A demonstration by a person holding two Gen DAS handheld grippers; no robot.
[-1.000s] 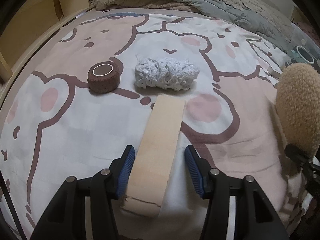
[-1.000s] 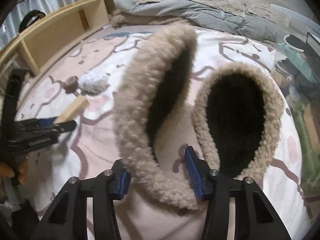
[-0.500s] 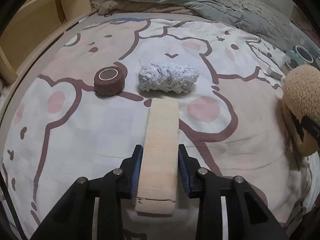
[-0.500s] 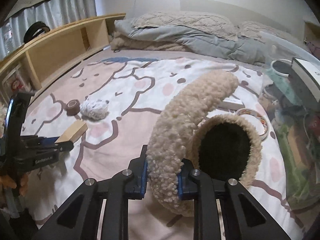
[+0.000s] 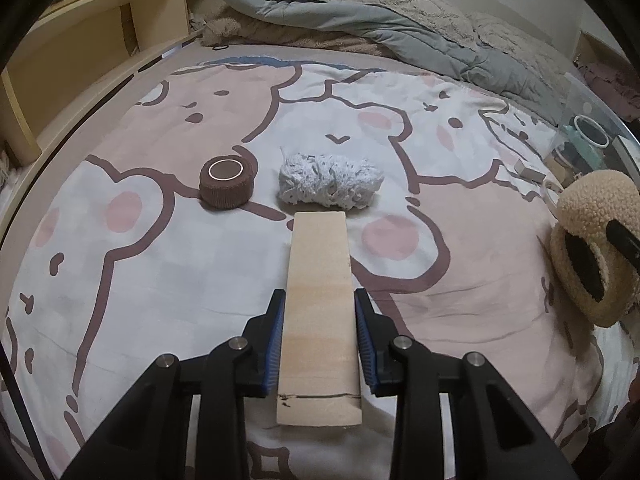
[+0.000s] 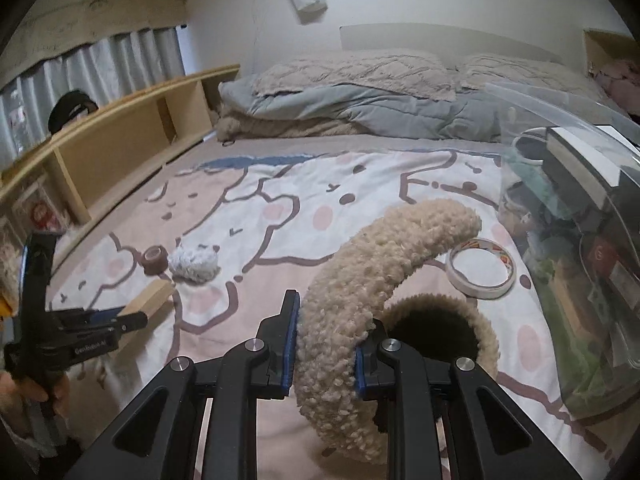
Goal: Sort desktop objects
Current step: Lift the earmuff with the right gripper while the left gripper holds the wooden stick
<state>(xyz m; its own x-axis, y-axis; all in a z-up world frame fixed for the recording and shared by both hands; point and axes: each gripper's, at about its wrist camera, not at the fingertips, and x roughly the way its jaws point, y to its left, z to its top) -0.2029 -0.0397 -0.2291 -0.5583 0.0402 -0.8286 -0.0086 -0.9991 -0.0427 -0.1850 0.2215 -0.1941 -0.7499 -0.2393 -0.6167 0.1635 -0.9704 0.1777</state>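
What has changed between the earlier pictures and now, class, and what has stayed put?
The left gripper closed its fingers on the wooden block, which a second ago lay between open fingers. The right gripper closed on the fleecy earmuffs and raised them off the bedspread. The brown tape roll, the white yarn bundle and the tape ring stayed where they lay.

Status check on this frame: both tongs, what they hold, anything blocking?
Left tongs shut on wooden block. Right tongs shut on fluffy earmuffs. Brown tape roll, white yarn bundle lie on blanket ahead; nothing blocking.
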